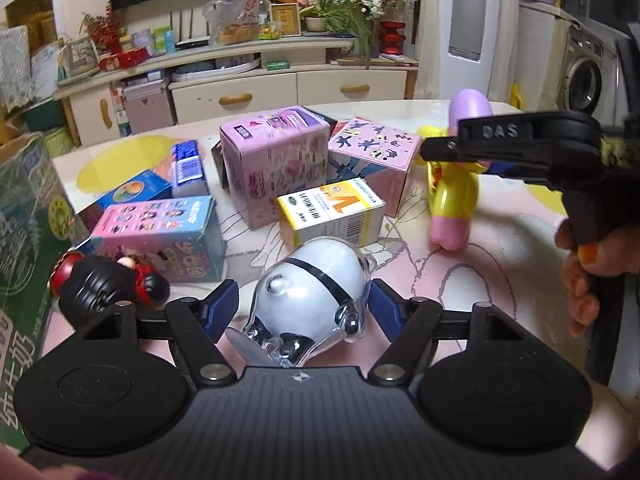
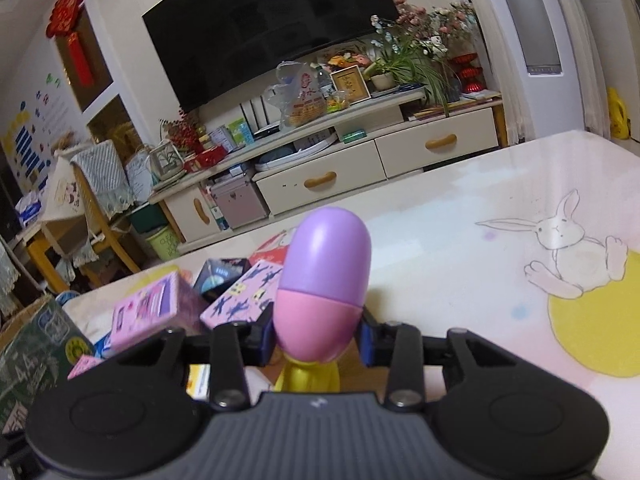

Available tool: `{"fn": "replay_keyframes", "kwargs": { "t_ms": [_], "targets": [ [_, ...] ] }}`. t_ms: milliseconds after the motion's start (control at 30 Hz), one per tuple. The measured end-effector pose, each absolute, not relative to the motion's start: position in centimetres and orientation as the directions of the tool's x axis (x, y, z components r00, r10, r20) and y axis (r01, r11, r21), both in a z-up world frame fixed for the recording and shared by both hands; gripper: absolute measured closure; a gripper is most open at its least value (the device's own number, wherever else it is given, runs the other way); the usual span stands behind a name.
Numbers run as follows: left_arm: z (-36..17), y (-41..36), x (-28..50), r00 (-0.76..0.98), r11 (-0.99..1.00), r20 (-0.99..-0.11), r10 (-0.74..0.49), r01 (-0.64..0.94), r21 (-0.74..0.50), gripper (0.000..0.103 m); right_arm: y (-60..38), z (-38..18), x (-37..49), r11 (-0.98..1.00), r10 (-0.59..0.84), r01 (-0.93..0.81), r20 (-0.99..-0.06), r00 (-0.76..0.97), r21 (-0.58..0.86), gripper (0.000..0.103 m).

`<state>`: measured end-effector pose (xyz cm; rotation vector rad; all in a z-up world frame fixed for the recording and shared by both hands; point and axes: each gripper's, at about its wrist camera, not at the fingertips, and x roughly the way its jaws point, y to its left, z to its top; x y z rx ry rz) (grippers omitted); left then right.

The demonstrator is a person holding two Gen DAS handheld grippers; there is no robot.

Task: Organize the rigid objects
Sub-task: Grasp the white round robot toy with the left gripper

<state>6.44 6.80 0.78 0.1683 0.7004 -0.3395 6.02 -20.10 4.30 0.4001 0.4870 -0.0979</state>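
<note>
Left wrist view: left gripper (image 1: 302,300) jaws apart, straddling clear piggy bank (image 1: 316,280) lying on desk (image 1: 500,280), pads not visibly pressing. Boxes scattered beyond: pink box (image 1: 276,172), yellow-white box (image 1: 332,216). Sorting looks barely begun.

Right wrist view: right gripper (image 2: 316,340) jaws clamped on pink-purple capsule toy (image 2: 324,292), near desk middle. Most items left unsorted.

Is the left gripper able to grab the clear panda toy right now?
Probably yes. The left gripper already has a blue pad on each side of the panda toy, nothing lies between them, and the jaws look not quite pressed on it yet.
</note>
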Motion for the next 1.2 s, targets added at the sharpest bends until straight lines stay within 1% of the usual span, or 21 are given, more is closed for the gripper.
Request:
{"fn": "replay_keyframes", "kwargs": {
  "t_ms": [67,100,133,200,400,500,667,733,800,1000,1200],
  "targets": [
    [0.9,7.2,6.4,0.714,0.936,-0.655,-0.248,0.350,0.027,0.018,-19.9,4.3,5.6,0.921,0.006,0.180,-0.475,0.880,0.345,0.065],
    [0.9,7.4,6.5,0.714,0.939,-0.656,-0.247,0.344,0.021,0.021,-19.8,4.3,5.5,0.924,0.006,0.178,-0.477,0.879,0.339,0.065],
    [1.0,7.6,6.4,0.713,0.940,-0.656,-0.248,0.341,0.014,0.028,-19.6,4.4,5.2,0.926,0.007,0.175,-0.479,0.878,0.334,0.065],
    [1.2,7.9,6.4,0.713,0.943,-0.655,-0.250,0.333,0.003,0.030,-19.3,4.4,4.9,0.931,0.009,0.169,-0.482,0.876,0.324,0.065],
    [0.8,8.0,6.3,0.702,0.940,-0.664,-0.257,0.342,-0.002,0.028,-18.2,4.6,3.8,0.935,0.022,0.158,-0.498,0.867,0.317,0.065],
    [0.3,8.0,7.1,0.678,0.937,-0.688,-0.259,0.350,-0.008,0.027,-17.5,4.7,3.0,0.937,0.040,0.143,-0.505,0.862,0.318,0.065],
    [-0.6,7.9,7.8,0.685,0.935,-0.684,-0.250,0.355,0.013,0.029,-16.8,4.5,1.7,0.941,0.051,0.132,-0.517,0.855,0.312,0.066],
    [-0.6,7.8,7.9,0.689,0.935,-0.679,-0.251,0.353,0.013,0.037,-16.6,4.5,1.2,0.942,0.050,0.132,-0.516,0.855,0.309,0.066],
    [-0.6,7.8,7.9,0.695,0.934,-0.677,-0.243,0.355,0.030,0.044,-16.3,4.6,0.6,0.942,0.051,0.130,-0.515,0.856,0.310,0.066],
    [-0.4,7.8,7.0,0.709,0.939,-0.668,-0.227,0.342,0.044,0.044,-14.4,5.0,-0.8,0.958,0.037,0.115,-0.513,0.858,0.262,0.066],
    [1.2,9.0,6.4,0.734,0.946,-0.635,-0.241,0.323,0.014,0.045,-13.6,5.3,-1.3,0.960,0.021,0.126,-0.514,0.858,0.249,0.066]
  ]
}}
